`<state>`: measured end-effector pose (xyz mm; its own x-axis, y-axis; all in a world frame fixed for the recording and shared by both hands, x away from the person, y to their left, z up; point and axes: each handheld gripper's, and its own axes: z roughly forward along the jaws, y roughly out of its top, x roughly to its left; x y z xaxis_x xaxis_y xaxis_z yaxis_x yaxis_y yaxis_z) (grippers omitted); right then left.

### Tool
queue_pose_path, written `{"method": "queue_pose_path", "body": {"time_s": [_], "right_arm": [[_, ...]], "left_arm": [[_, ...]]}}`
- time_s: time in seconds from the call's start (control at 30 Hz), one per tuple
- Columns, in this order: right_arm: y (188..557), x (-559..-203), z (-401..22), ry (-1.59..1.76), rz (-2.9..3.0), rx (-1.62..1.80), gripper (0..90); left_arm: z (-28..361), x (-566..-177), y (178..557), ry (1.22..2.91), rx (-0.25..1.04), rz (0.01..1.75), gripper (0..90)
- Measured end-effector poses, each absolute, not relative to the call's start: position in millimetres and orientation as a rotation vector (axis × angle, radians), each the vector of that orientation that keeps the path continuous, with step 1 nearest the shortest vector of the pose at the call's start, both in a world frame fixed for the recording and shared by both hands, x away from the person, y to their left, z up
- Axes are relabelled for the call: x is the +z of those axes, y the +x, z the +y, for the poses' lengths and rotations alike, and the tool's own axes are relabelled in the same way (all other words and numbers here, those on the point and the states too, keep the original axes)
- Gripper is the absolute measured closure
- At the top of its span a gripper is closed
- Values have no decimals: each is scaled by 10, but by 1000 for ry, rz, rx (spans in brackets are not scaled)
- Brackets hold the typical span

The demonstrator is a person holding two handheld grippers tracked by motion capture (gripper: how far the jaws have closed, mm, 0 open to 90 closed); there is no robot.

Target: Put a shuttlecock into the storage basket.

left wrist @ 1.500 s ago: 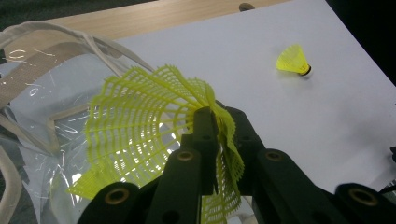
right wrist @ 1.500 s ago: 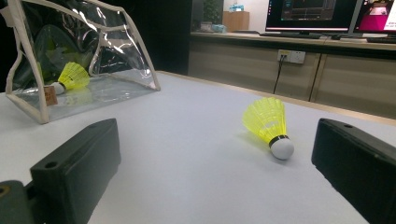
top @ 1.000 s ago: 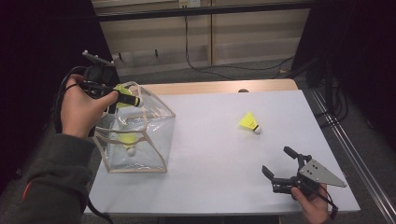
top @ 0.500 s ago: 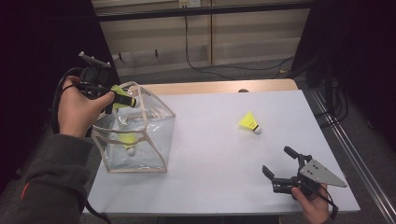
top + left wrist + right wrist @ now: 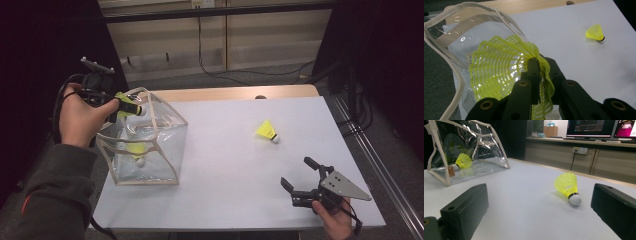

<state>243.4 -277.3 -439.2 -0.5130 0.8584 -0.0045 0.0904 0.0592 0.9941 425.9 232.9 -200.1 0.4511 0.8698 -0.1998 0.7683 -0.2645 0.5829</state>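
High view, contents listed by size: the white counter (image 5: 225,165); on its left part a clear soft pouch (image 5: 150,145) with cream edging, standing open at the top, light and floppy, so expect its walls to give if you push on them; one yellow shuttlecock in the pouch (image 5: 136,150), lying on the bottom; one loose shuttlecock (image 5: 266,131) lying on its side on the counter, well apart from the pouch, cork toward you and to the right. Your left gripper (image 5: 131,107) hangs over the pouch mouth with its fingers (image 5: 534,75) closed on a third item, the held shuttlecock (image 5: 504,67), pinched by the mesh skirt, which is buckled between them. Your right gripper (image 5: 297,175) rests low near the counter's front edge, fingers (image 5: 465,207) wide apart with nothing between them, the loose shuttlecock ahead of it. Handling note: each shuttlecock is judged very light and prone to roll; the plastic skirt is springy and crushes easily, the cork (image 5: 575,199) is small, round and likely slippery. Take the loose one across the skirt just above the cork, with gentle pressure.
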Motion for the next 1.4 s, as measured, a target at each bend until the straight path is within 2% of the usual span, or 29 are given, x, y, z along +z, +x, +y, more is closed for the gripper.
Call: {"method": "queue_pose_path", "body": {"time_s": [1.4], "right_arm": [[2428, -4387, -2762, 952, 1697, 1522, 10]], "left_arm": [[2367, -2320, 4427, 2125, 221, 1435, 837]]}}
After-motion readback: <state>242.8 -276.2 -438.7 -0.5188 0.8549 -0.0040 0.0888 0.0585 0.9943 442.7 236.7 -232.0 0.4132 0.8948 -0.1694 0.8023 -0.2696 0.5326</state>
